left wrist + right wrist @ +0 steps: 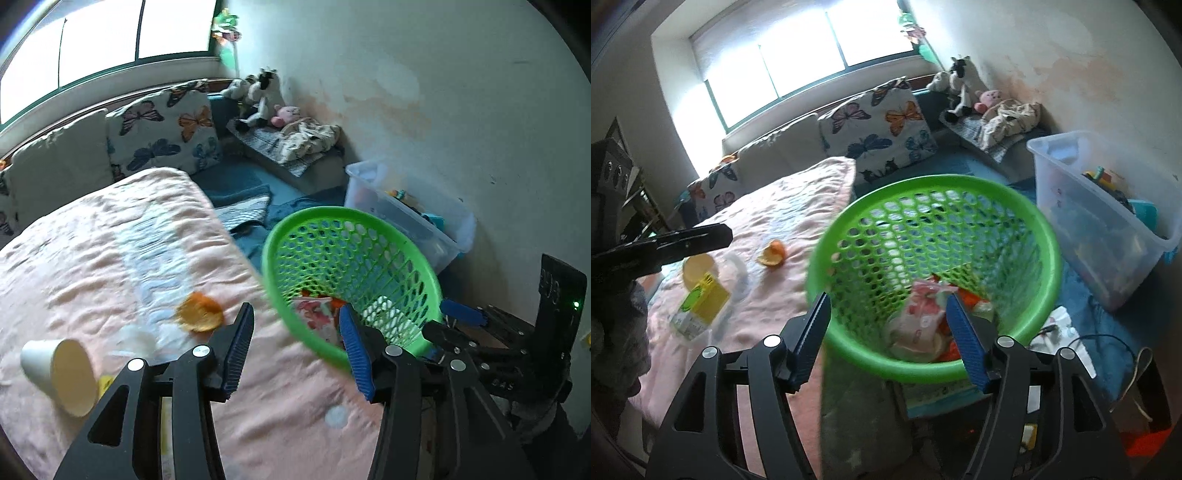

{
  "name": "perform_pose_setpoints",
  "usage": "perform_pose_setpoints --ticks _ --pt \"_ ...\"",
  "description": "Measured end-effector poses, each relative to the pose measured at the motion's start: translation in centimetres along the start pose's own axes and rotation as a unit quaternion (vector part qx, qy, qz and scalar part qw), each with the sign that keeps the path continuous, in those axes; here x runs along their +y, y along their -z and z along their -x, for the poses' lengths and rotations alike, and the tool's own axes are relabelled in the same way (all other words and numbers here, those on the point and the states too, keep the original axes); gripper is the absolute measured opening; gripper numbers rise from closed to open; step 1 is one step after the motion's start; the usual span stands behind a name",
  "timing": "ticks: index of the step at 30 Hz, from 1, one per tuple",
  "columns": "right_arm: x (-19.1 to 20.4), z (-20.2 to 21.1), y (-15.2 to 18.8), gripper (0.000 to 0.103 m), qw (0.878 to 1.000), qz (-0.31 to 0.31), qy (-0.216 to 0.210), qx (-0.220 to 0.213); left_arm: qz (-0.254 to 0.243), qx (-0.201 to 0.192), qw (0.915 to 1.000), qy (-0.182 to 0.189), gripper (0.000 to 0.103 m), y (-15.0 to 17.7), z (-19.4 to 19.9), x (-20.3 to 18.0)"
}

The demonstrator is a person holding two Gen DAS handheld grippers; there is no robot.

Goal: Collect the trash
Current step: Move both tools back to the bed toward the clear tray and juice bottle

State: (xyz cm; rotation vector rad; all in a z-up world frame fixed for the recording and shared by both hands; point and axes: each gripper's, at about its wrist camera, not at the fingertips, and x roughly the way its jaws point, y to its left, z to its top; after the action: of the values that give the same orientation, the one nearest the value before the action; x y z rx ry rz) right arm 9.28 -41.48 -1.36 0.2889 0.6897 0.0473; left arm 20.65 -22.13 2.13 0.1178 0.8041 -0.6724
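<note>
**Q:** Green is the basket's colour, yes? Where does it sit?

**A:** Yes. A green mesh basket [934, 266] sits tilted just beside the edge of a pink blanket [110, 251]. Crumpled wrappers [923, 314] lie inside it.

**Q:** What trash is on the blanket?

**A:** An orange peel [199, 312], a white paper cup [61, 373] on its side, and a yellow carton [700, 306] near the cup.

**Q:** And the grippers?

**A:** The left gripper [295, 347] hangs over the blanket, jaws spread wide, holding nothing. The right gripper [886, 339] is spread wide too; one finger is inside the basket's rim, one outside.
</note>
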Motion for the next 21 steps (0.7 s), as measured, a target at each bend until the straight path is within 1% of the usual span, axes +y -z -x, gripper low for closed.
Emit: perform_pose_setpoints --ticks 2,3,7,9,16,18,21 --pt "1.0 0.0 0.3 0.066 1.0 0.008 -0.007 0.003 0.011 -0.005 0.9999 -0.004 0.047 0.5 0.8 0.9" --pt "1.5 0.1 0.4 0.066 1.0 0.013 -0.011 0.004 0.015 -0.008 0.9998 -0.006 0.05 0.9 1.3 1.3" --pt "3.4 0.2 1.1 0.068 0.999 0.027 -0.026 0.009 0.033 -0.019 0.9992 -0.014 0.053 2.0 3.0 2.7" --pt "4.3 0.3 1.5 0.069 0.999 0.035 -0.033 0.011 0.041 -0.025 0.9986 -0.021 0.058 2.6 3.7 3.5" --pt "7.7 0.2 2.6 0.07 0.996 0.057 -0.067 0.024 0.081 -0.035 0.9954 -0.038 0.06 4.8 5.9 6.3" --pt "8.6 0.1 2.9 0.071 0.995 0.066 -0.074 0.028 0.093 -0.037 0.994 -0.043 0.062 5.4 6.5 7.3" --pt "10.4 -0.1 3.3 0.072 0.993 0.077 -0.089 0.033 0.111 -0.042 0.9916 -0.051 0.062 6.2 7.4 8.6"
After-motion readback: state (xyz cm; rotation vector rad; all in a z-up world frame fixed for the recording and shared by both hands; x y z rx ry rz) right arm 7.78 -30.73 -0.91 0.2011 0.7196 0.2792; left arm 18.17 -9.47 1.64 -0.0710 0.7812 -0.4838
